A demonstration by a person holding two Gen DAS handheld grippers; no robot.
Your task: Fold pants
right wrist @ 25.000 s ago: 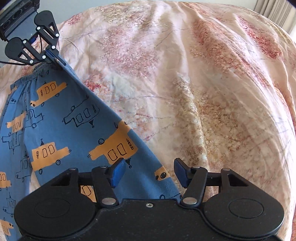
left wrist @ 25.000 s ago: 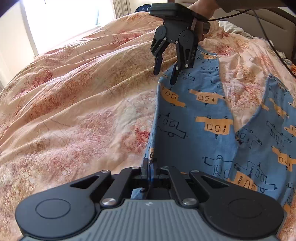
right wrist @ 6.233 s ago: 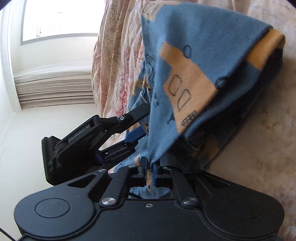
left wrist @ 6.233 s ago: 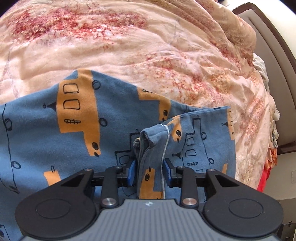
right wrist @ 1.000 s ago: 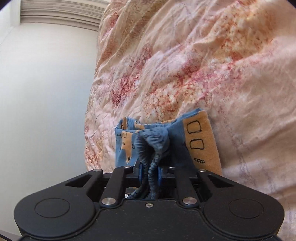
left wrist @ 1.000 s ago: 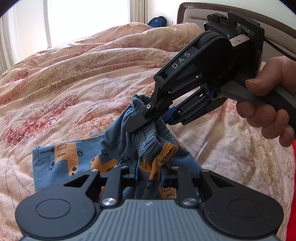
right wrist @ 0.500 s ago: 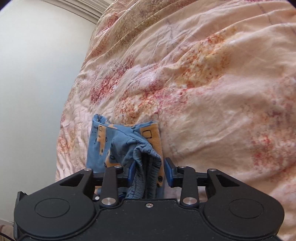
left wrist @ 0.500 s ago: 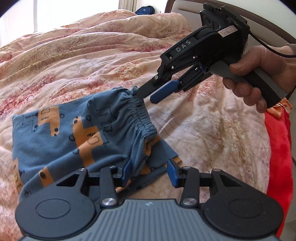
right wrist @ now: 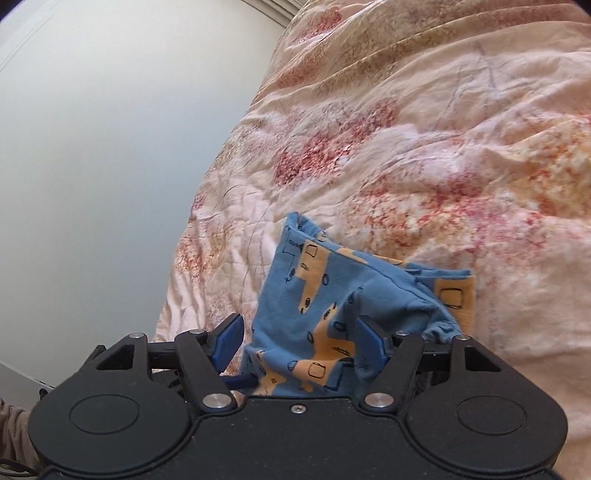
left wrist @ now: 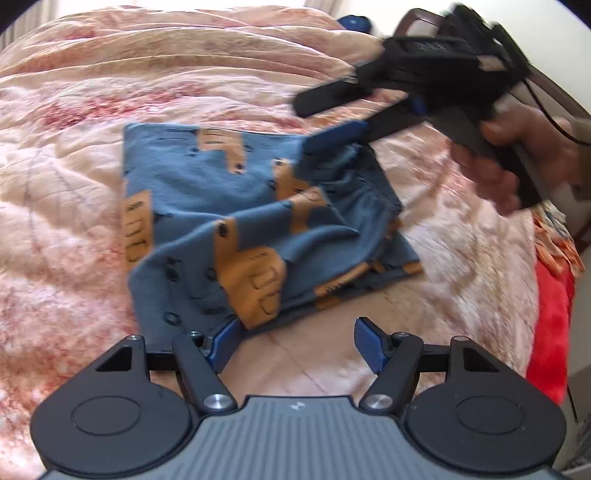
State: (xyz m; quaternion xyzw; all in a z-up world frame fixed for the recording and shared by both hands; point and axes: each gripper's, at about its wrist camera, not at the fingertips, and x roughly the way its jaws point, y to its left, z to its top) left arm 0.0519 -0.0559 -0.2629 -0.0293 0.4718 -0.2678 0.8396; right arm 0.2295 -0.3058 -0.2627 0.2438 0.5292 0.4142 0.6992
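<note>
The blue pants (left wrist: 229, 214) with orange car prints lie folded into a small rumpled bundle on the floral quilt; they also show in the right wrist view (right wrist: 332, 302). My left gripper (left wrist: 299, 343) is open at the bundle's near edge, its left pad touching the cloth. My right gripper (left wrist: 325, 118) is open, blurred, just above the bundle's far corner by the gathered waistband. In its own view the right gripper (right wrist: 303, 343) is open with cloth lying loose between the fingers.
The peach floral quilt (left wrist: 92, 110) covers the bed all around. A red cloth (left wrist: 550, 325) lies at the bed's right edge. A dark headboard (left wrist: 417, 22) stands at the back. A pale wall (right wrist: 110, 147) is left of the bed.
Both grippers have opened and let go of the pants. The bundle has dropped flat on the quilt. Both grippers have drawn back a little from it.
</note>
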